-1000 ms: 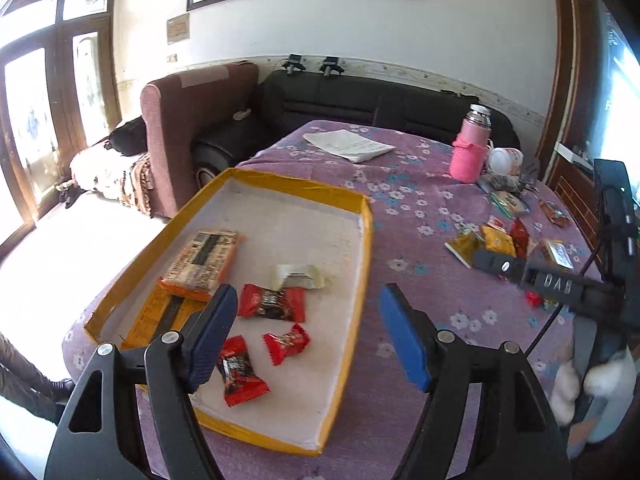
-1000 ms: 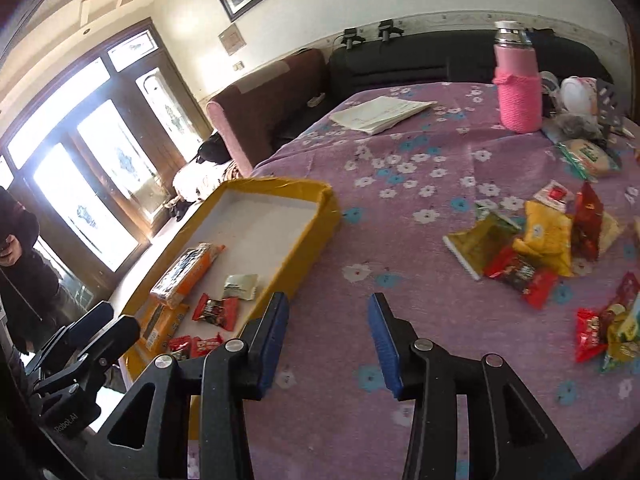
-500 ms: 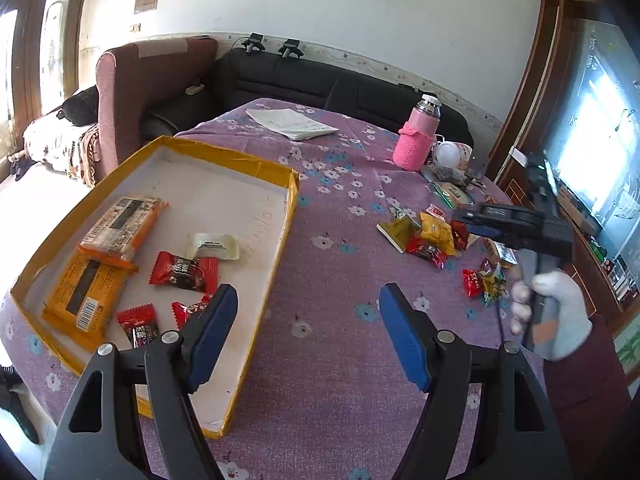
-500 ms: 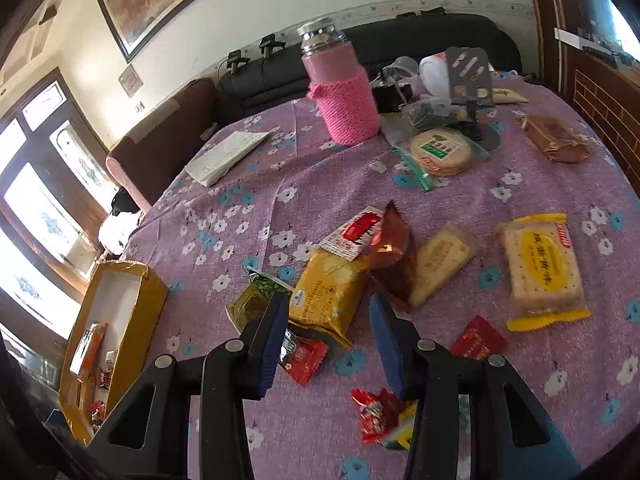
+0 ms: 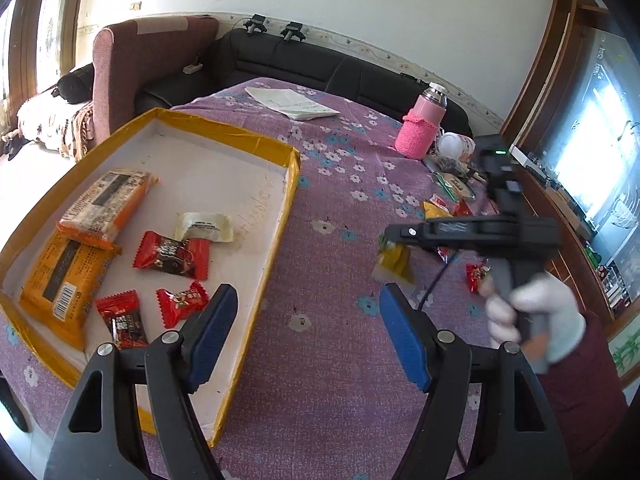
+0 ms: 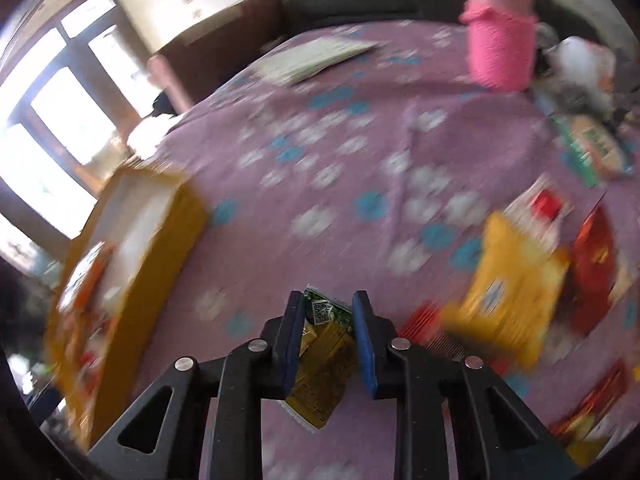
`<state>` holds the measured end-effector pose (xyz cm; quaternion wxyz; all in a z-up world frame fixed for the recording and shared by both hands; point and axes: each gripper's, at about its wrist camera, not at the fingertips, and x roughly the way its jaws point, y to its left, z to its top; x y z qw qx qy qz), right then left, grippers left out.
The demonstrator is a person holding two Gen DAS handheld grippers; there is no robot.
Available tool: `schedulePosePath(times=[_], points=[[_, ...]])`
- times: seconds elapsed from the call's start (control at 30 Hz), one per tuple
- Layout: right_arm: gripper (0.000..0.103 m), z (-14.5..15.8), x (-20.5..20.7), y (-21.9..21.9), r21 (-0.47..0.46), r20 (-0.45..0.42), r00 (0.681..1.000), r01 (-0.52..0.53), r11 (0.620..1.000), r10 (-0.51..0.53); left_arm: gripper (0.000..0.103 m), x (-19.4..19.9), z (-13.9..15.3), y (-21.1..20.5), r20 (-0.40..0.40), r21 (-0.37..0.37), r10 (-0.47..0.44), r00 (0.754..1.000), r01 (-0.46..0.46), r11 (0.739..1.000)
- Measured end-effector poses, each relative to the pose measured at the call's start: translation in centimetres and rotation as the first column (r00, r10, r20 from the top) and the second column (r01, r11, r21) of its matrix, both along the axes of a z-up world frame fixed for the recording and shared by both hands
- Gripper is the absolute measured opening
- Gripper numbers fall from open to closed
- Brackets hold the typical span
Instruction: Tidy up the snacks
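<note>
A yellow-green snack packet (image 6: 320, 364) is gripped between the narrowed blue pads of the right gripper (image 6: 328, 336) and is carried clear of the purple flowered tablecloth (image 6: 360, 168). More loose snacks (image 6: 508, 292) are seen to its right, and the yellow-rimmed tray (image 6: 160, 248) to its left. The left gripper (image 5: 308, 332) is held wide apart with nothing between its pads, over the tray's near right edge (image 5: 276, 240), with candies (image 5: 172, 254) lying ahead to its left.
</note>
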<state>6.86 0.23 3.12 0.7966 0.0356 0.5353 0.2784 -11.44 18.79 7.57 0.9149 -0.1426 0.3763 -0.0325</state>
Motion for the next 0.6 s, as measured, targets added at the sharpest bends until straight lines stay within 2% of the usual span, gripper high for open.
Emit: schedulePosePath(times=[0.07, 0.1, 0.13, 0.17, 0.2, 0.27, 0.4, 0.53, 0.57, 0.6], points=[[0.021, 1.5, -2.1, -1.4, 0.118, -0.009, 0.999, -0.044, 0.992, 0.046, 0.073, 0.0, -0.2, -0.3, -0.003, -0.001, -0.012, 1.0, 0.012, 1.0], [0.026, 2.4, -2.8, -2.6, 0.138, 0.023, 1.0, -0.018, 0.99, 0.015, 0.073, 0.0, -0.3, -0.4, -0.005, -0.001, -0.017, 1.0, 0.017, 1.0], [0.032, 3.3, -3.2, -4.0, 0.123, 0.072, 0.997, 0.03, 0.992, -0.039, 0.073, 0.0, -0.4, -0.7, -0.008, -0.003, -0.026, 1.0, 0.026, 1.0], [0.048, 3.7, -3.3, -4.8, 0.092, 0.113, 0.991, 0.065, 0.994, -0.075, 0.073, -0.1, -0.4, -0.9, -0.012, -0.006, -0.033, 0.999, 0.033, 0.999], [0.055, 3.9, -3.2, -5.6, 0.04, 0.161, 0.98, 0.113, 0.993, -0.117, 0.073, -0.1, -0.5, -1.0, -0.015, -0.011, -0.041, 0.999, 0.04, 0.999], [0.055, 3.1, -2.3, -6.5, -0.029, 0.177, 0.972, 0.16, 0.987, -0.153, 0.073, -0.2, -0.5, -1.4, -0.021, -0.017, -0.057, 0.998, 0.056, 0.998], [0.055, 0.0, -0.8, -6.4, -0.086, 0.14, 0.977, 0.175, 0.981, -0.162, 0.073, -0.4, -0.3, -1.8, -0.025, -0.008, -0.061, 0.998, 0.061, 0.998], [0.055, -1.5, 0.1, -5.6, -0.108, 0.189, 0.966, 0.199, 0.974, -0.177, 0.073, -0.4, -0.4, -2.4, -0.031, 0.011, -0.065, 0.997, 0.066, 0.998], [0.054, -1.5, -0.1, -5.2, -0.119, 0.201, 0.964, 0.201, 0.972, -0.175, 0.073, -0.4, -0.5, -2.5, -0.035, 0.012, -0.068, 0.997, 0.068, 0.998], [0.048, -1.6, -0.3, -5.0, -0.146, 0.218, 0.96, 0.209, 0.967, -0.174, 0.073, -0.3, -0.6, -2.7, -0.037, 0.013, -0.07, 0.997, 0.071, 0.997]])
